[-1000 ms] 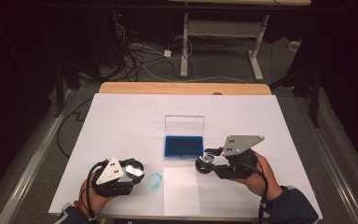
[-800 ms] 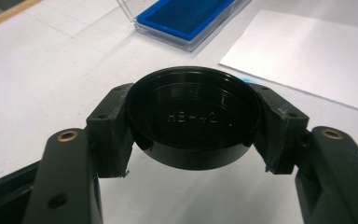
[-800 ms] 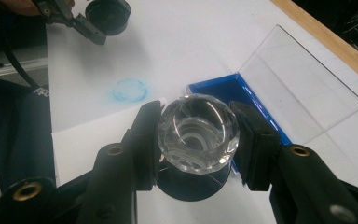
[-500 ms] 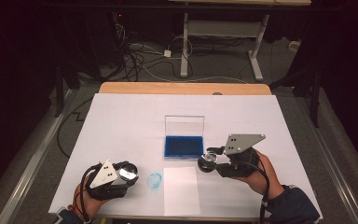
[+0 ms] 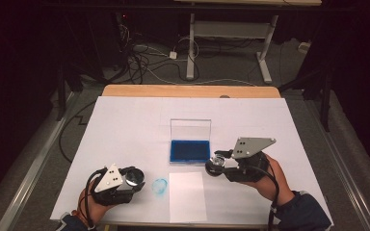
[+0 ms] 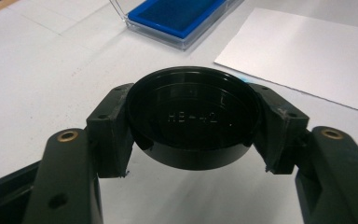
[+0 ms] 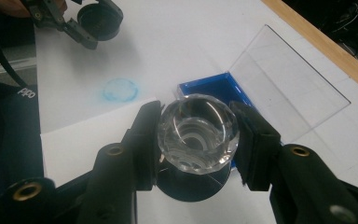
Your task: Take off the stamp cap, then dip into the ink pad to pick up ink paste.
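A white sheet covers the table [image 5: 125, 125], whose wooden far edge shows beyond it; the room behind is dark, with cables on the floor and a desk frame. A smaller white paper [image 5: 187, 195] lies at the near edge, and just left of it is a round blue ink mark [image 5: 159, 186].

The left gripper [image 5: 134, 177] sits low at the near left, held by a hand [image 5: 89, 204], its jaws clamped on a black round cap [image 6: 193, 116] seen from its hollow side. The right gripper [image 5: 215, 166] is at the near right, angled left toward the tray, its jaws closed on a clear faceted stamp [image 7: 198, 133] with a dark round base.

An open clear case [image 5: 190, 130] stands at the centre, lid upright; its tray holds a blue ink pad [image 5: 190, 150]. The stamp is just right of the pad's near corner.
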A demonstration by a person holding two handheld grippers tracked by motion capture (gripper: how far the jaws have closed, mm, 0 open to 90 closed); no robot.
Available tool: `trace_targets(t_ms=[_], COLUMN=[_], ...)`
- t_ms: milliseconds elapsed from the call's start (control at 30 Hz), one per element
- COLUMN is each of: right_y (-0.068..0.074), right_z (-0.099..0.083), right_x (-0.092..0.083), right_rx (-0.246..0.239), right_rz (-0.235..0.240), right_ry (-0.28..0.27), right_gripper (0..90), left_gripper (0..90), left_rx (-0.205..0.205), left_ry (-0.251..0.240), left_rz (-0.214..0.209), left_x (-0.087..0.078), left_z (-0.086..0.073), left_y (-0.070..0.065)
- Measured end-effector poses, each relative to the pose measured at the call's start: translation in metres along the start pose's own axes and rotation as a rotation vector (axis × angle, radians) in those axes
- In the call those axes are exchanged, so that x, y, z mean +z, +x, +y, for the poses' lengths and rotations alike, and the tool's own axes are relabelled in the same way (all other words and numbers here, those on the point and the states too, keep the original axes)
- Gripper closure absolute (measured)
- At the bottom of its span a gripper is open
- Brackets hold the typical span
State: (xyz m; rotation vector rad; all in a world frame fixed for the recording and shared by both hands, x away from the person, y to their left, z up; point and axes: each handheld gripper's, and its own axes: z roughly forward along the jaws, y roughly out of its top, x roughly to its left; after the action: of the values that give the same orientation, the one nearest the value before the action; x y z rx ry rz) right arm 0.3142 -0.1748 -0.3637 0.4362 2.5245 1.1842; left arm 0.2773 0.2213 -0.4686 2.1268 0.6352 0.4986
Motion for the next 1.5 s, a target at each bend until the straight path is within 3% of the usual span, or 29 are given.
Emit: trace_targets(t_ms=[333, 800, 1133, 1500], right_y=[-0.012, -0.027, -0.035, -0.044], right_z=[0.015, 0.038, 0.041, 0.038], right_x=[0.007, 0.049, 0.076, 0.101], right_rx=[0.006, -0.017, -0.001, 0.03], right_rz=[-0.018, -0.018, -0.014, -0.004], right_ry=[-0.007, 0.071, 0.112, 0.162], right_gripper=[56.3, 56.3, 56.3, 56.3], left_gripper=[36.3, 36.3, 36.3, 36.3], left_rx=[-0.009, -0.017, -0.023, -0.021], left_ry=[0.001, 0.013, -0.008, 0.007], left_rz=[-0.01, -0.016, -0.008, -0.013], left_x=[0.0, 0.001, -0.001, 0.002], left_z=[0.0, -0.001, 0.0, -0.001], left_y=[0.0, 0.002, 0.002, 0.002])
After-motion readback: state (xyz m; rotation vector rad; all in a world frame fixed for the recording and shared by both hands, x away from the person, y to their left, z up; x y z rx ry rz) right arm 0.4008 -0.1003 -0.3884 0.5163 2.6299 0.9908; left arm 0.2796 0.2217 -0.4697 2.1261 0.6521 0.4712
